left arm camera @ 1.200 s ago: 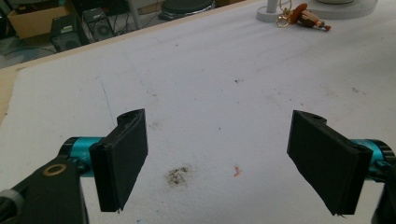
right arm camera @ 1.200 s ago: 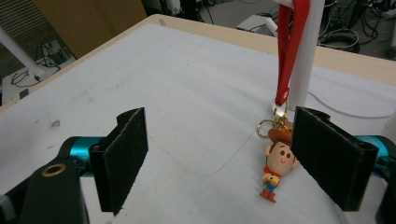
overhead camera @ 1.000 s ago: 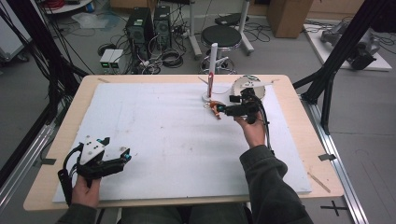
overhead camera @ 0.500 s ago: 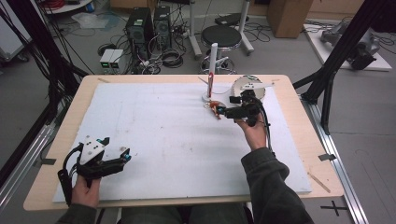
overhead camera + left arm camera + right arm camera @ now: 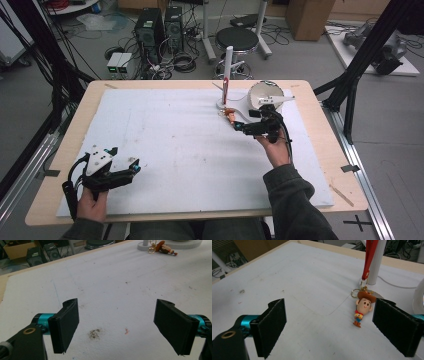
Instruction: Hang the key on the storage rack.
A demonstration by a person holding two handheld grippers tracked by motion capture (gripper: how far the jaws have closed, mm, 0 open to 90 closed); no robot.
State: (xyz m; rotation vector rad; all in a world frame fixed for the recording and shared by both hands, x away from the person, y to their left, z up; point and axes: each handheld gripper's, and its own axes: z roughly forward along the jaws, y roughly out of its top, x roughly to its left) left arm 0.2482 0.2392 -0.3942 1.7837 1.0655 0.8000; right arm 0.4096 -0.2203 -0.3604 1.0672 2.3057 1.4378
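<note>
Reaching for the keychain: judged as the step in hand, no grasp made yet.

High view
- right gripper (image 5: pixel 239 125): far right of the white mat (image 5: pixel 165 140), jaws spread, pointing left at the cowboy figure keychain (image 5: pixel 231 116), which lies just in front of it.
- white post (image 5: pixel 228 70): upright at the far edge, a red strap (image 5: pixel 225 90) hanging down it.
- left gripper (image 5: pixel 131 167): near left corner, resting, well apart from the work.

Left gripper view
- left gripper (image 5: pixel 116 326): jaws wide apart, nothing between them but stained mat (image 5: pixel 112 285).
- keychain (image 5: pixel 165 248): far off at the top, beside the post base.

Right gripper view
- right gripper (image 5: pixel 332 330): jaws spread, empty.
- keychain (image 5: pixel 362 308): flat on the mat, just beside the right jaw, its gold ring (image 5: pixel 355 293) joined to the red strap (image 5: pixel 369 257).
- white post (image 5: pixel 377 260): just behind.

Progress
- done: right gripper lined up near the figure.
- left: closing on the figure and whatever lifting or unhooking follows.
</note>
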